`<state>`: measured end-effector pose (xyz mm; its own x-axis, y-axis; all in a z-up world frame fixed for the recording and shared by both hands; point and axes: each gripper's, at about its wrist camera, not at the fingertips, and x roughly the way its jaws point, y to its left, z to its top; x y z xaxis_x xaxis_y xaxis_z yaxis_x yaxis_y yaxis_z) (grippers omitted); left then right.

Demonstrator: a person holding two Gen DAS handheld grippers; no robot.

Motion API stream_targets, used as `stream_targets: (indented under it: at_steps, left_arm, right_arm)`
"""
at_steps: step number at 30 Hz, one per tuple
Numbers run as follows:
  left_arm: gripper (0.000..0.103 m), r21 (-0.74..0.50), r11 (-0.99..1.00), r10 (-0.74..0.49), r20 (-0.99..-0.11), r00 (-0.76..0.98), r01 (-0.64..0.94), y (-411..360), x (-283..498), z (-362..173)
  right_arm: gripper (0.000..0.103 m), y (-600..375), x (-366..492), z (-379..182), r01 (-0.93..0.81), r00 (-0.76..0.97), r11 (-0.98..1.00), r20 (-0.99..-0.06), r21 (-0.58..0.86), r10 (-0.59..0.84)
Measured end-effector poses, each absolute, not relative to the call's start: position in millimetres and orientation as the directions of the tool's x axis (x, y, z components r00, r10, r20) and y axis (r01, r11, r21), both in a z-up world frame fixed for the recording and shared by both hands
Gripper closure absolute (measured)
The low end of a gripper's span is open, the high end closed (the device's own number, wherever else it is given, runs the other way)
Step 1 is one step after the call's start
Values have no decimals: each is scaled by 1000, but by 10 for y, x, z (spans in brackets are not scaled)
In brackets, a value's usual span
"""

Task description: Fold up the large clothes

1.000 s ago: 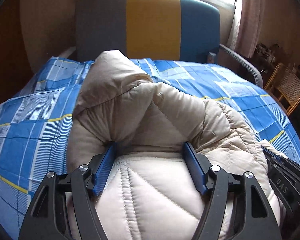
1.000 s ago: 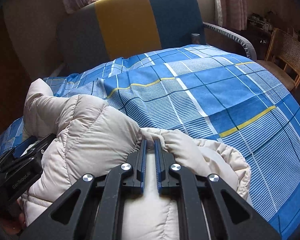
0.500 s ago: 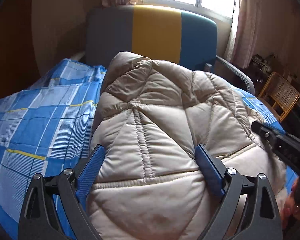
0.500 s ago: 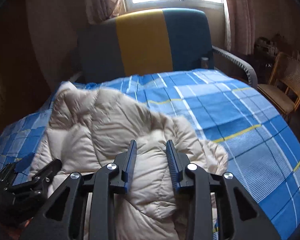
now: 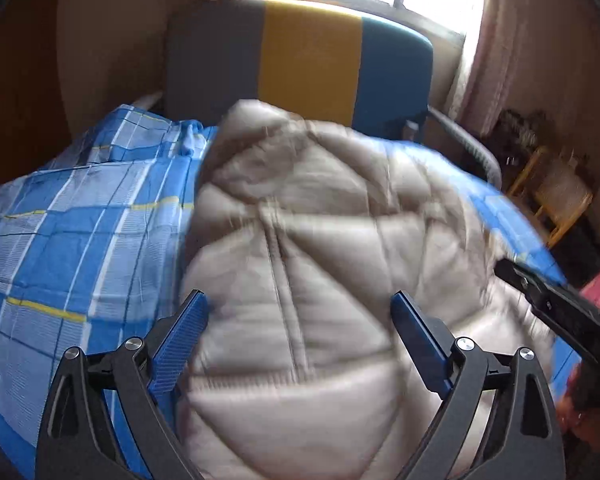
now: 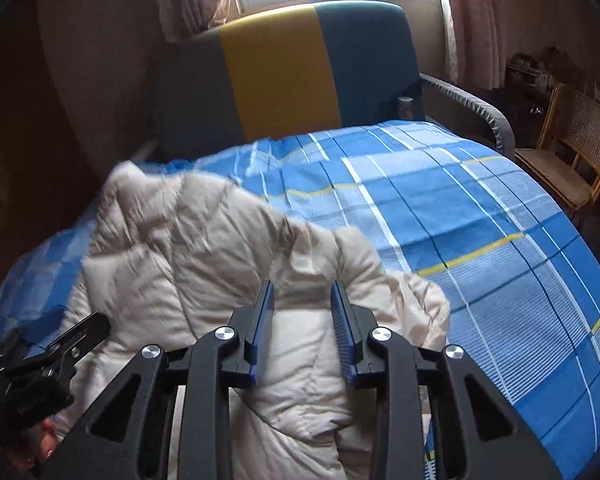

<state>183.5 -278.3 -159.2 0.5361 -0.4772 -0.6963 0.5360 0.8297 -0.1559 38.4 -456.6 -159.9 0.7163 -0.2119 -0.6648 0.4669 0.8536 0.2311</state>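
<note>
Beige jacket (image 5: 320,280): spread on the blue checked bed (image 6: 480,220).
Left tongs (image 5: 300,340): held wide apart over the jacket, nothing gripped.
Right tongs (image 6: 302,320): parted, released.

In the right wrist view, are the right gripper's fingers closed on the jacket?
No. The right gripper has a clear gap between its blue fingers, and the beige puffer jacket lies unpinched on the bed sheet.

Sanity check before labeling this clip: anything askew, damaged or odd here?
Nothing damaged or spilled. The beige puffer jacket lies bunched and lopsided on the blue plaid bedsheet, not flat. Both the left gripper and right gripper have jaws open over it. The left wrist view is motion-blurred.
</note>
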Motion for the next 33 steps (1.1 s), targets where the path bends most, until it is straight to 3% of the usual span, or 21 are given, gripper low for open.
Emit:
stream_targets:
  at_steps: [5,10,18,27,29,33]
  left_arm:
    - [10,-67,846,-423,-688,590,528,-3134,2167,-1367]
    - [10,60,830,-324,-758,566,555,-3594,2449,-1622]
    - [4,63,829,-305,-781,544,555,-3724,2545,-2034]
    - [3,108,819,-298,-759,579,563,-3593,2334,-1908]
    - [3,100,813,-312,-757,573,574,-3488,2236,-1840]
    - [3,76,815,-337,-743,578,574,-3273,2021,-1713]
  right_arm:
    - [74,-4654,688,-1369,429,725,867,-670,255,-161]
    - [75,-4793,1085,-1707,449,651,865,-745,225,-145]
    - [75,-5001,1163,-2181,501,638,821,-758,274,-136]
    - [73,-4905,1165,-2148,506,621,836,-763,212,-182]
    - [69,-4888,1110,-2063,498,635,839,-751,217,-182]
    - [39,-4793,886,-1779,493,680,842,-700,219,-216]
